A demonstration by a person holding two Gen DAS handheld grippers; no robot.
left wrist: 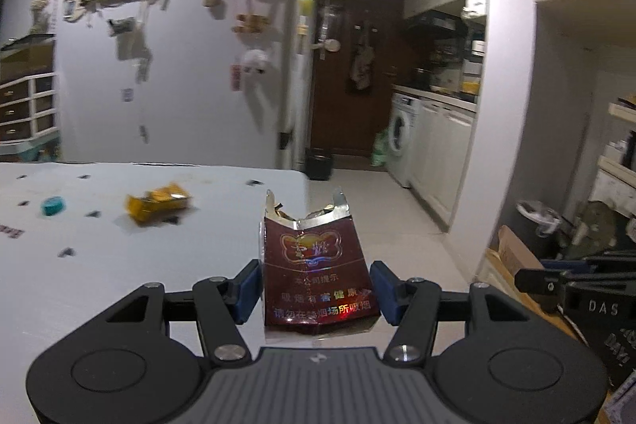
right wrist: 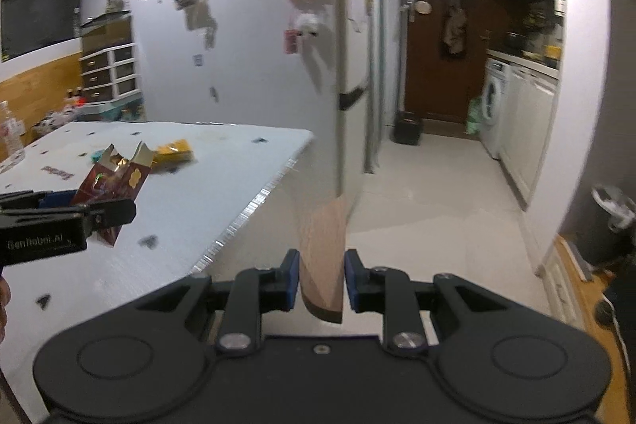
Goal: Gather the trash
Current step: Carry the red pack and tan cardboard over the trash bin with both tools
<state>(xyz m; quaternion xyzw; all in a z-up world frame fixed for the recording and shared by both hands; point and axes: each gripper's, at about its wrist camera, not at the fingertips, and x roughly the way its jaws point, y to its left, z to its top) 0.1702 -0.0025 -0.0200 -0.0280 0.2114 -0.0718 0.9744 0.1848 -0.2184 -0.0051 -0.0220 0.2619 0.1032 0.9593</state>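
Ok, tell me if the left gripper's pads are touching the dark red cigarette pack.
Touching. The left wrist view shows both blue pads pressed against the sides of the torn dark red cigarette pack, held upright in the left gripper.

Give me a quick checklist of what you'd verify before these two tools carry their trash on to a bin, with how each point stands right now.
1. Left tool gripping the torn dark red cigarette pack: ok.
2. Right tool shut on the tan paper piece: ok.
3. Both tools apart from each other: ok.
4. Lined trash bin on the floor at right, open: ok.
5. Table cleared: not ok; yellow wrapper and teal cap remain.
6. Path to bin free: cannot tell.
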